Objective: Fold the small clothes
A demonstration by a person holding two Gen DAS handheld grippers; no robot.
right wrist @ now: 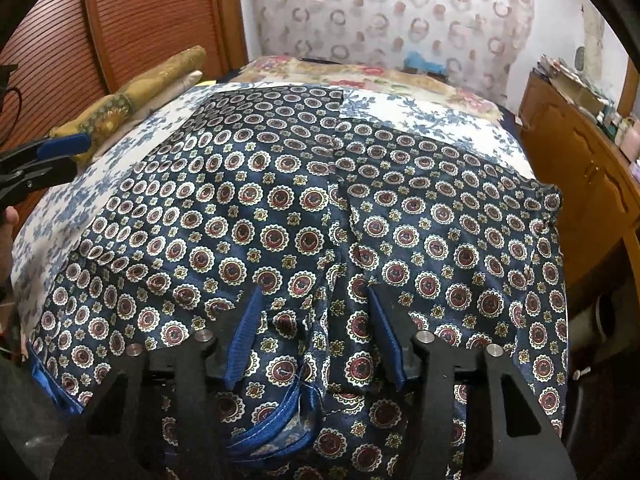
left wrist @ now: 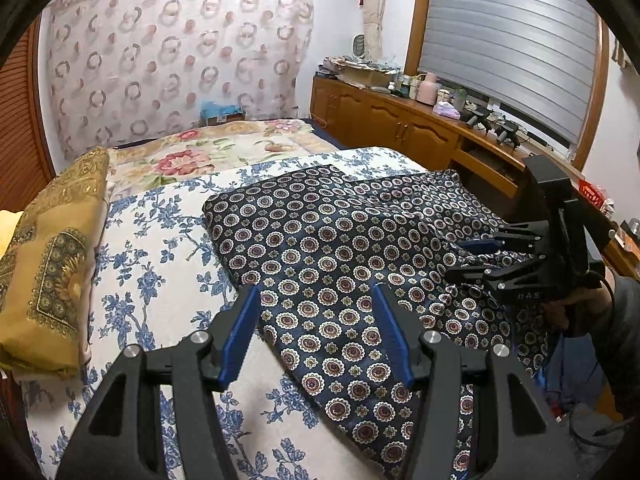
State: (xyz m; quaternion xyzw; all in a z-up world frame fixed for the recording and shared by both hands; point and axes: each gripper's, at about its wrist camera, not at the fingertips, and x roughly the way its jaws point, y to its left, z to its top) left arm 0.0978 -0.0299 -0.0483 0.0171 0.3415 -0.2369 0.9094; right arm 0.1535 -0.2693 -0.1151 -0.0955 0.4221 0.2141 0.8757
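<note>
A dark blue garment printed with red and white medallions lies spread on the bed, its blue-trimmed waistband toward the near edge. My left gripper hovers open over the garment's near left edge, with nothing pinched. My right gripper points down onto the cloth near the waistband. A raised ridge of fabric stands between its blue pads, which are still apart. The left wrist view shows the right gripper at the garment's right side, held by a hand. The right wrist view shows the left gripper at far left.
The bed carries a white sheet with blue flowers, a gold patterned pillow at its left and a floral quilt beyond. A wooden cabinet loaded with clutter runs along the right under a shuttered window.
</note>
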